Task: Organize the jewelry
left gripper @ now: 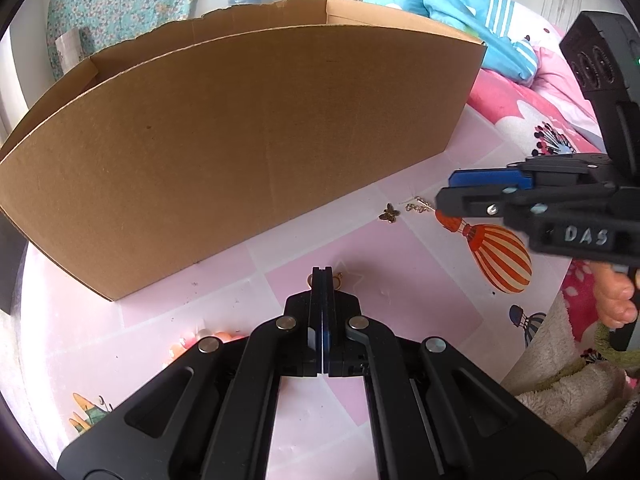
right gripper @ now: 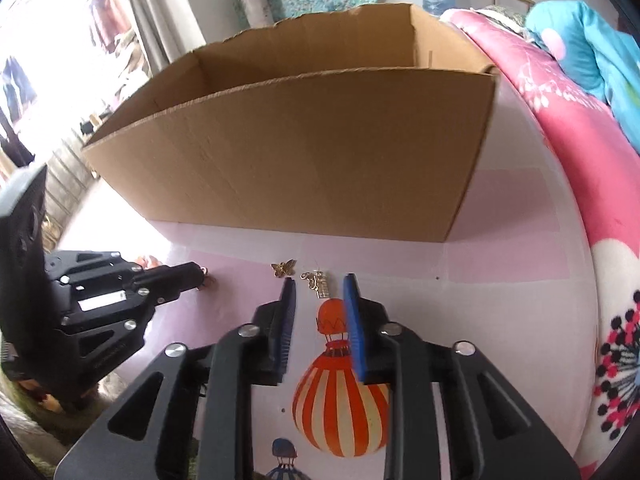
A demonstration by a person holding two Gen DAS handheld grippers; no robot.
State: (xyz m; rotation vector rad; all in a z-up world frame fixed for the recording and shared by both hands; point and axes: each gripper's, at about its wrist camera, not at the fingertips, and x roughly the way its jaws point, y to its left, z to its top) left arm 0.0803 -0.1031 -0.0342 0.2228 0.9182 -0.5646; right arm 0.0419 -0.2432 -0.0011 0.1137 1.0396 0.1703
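Observation:
A gold butterfly charm point(left gripper: 389, 213) lies on the pink tablecloth in front of the cardboard box point(left gripper: 240, 140), with a small gold chain piece point(left gripper: 418, 205) just right of it. My left gripper point(left gripper: 322, 274) is shut on a small gold ring-shaped piece point(left gripper: 338, 278) whose loops show at both sides of the tips. My right gripper point(right gripper: 319, 286) is open, its fingers either side of the chain piece point(right gripper: 318, 281); the butterfly point(right gripper: 284, 267) lies just left. The left gripper also shows in the right wrist view point(right gripper: 200, 274).
The open box point(right gripper: 304, 152) stands behind the jewelry; its inside floor is hidden. A pink quilt point(right gripper: 580, 140) and blue bedding point(left gripper: 460, 12) lie to the right. An orange striped balloon print point(right gripper: 340, 392) is on the cloth. A fluffy blanket point(left gripper: 568, 380) lies at lower right.

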